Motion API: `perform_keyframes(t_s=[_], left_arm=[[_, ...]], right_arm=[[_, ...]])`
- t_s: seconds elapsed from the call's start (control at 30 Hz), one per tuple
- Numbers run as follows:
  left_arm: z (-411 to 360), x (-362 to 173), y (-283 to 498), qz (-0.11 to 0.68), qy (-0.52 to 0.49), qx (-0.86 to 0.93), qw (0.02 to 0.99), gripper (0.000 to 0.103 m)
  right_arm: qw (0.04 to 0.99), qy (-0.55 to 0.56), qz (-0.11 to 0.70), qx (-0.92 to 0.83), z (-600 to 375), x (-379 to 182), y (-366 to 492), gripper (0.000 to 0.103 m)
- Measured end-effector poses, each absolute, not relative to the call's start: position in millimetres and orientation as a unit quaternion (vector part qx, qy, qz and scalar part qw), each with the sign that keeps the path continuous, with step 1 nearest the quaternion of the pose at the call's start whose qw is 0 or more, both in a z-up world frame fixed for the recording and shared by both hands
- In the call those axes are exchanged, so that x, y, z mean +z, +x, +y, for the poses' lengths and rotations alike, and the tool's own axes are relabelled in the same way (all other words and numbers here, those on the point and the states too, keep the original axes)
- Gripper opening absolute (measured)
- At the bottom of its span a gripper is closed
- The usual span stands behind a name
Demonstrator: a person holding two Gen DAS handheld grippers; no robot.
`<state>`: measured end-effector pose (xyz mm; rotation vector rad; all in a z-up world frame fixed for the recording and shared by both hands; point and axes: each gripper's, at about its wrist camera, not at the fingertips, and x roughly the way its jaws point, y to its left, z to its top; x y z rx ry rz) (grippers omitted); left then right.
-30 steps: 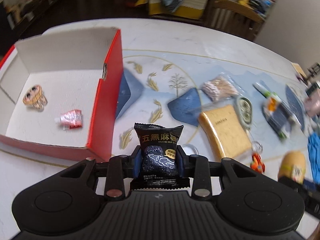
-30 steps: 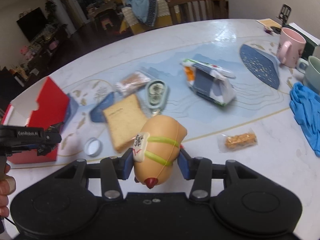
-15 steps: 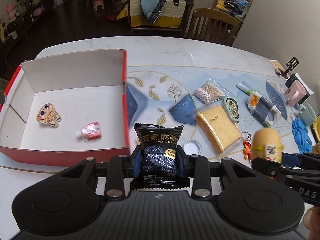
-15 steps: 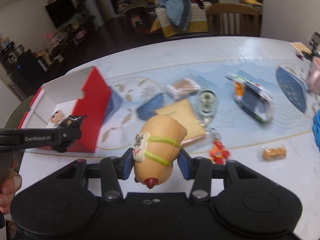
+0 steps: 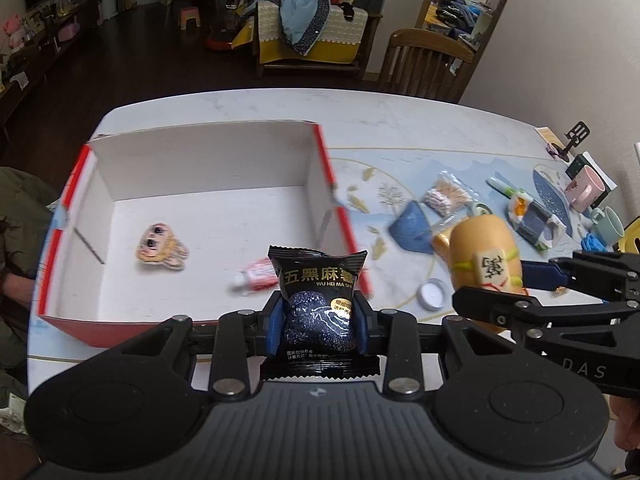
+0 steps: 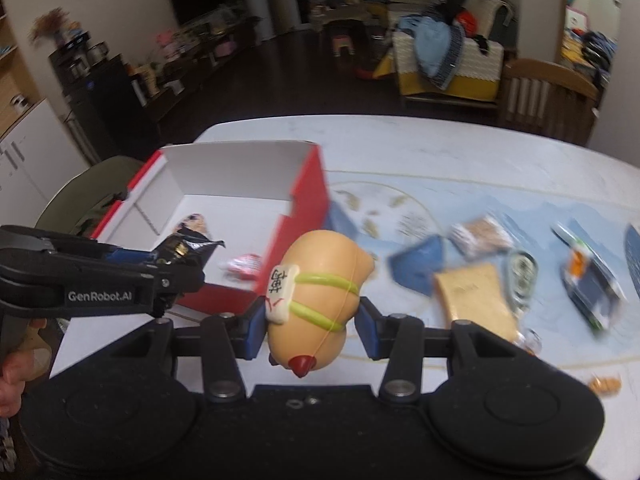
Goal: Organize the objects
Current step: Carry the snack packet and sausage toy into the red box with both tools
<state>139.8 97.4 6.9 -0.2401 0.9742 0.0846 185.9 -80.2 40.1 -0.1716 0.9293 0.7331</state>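
Both my hands have swung toward the open red cardboard box with white inside, which now fills more of each view. My left gripper is clamped on a black foil snack packet with white lettering, held above the box's near wall. My right gripper grips a tan soft bun-shaped toy with yellow-green bands, just outside the box's right wall, above the white table. Inside the box lie a big-eyed cartoon sticker and a small pink-red wrapper.
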Motion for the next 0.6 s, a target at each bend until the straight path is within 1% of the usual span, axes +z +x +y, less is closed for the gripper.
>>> perform_keyframes(t_s=[0.37,0.6], left_arm=[[167.6,1.6,131.9,0.469,-0.125,0.068,0.872,0.033],[207.0,-14.9,146.2,0.483,-0.111,0.079,0.865,0.033]], right_arm=[[0.808,-0.105,0.434,0.383,10.9,38.1,182.8,0.045],[0.803,-0.128,0.445,0.375,52.0,20.0,197.1,0.045]])
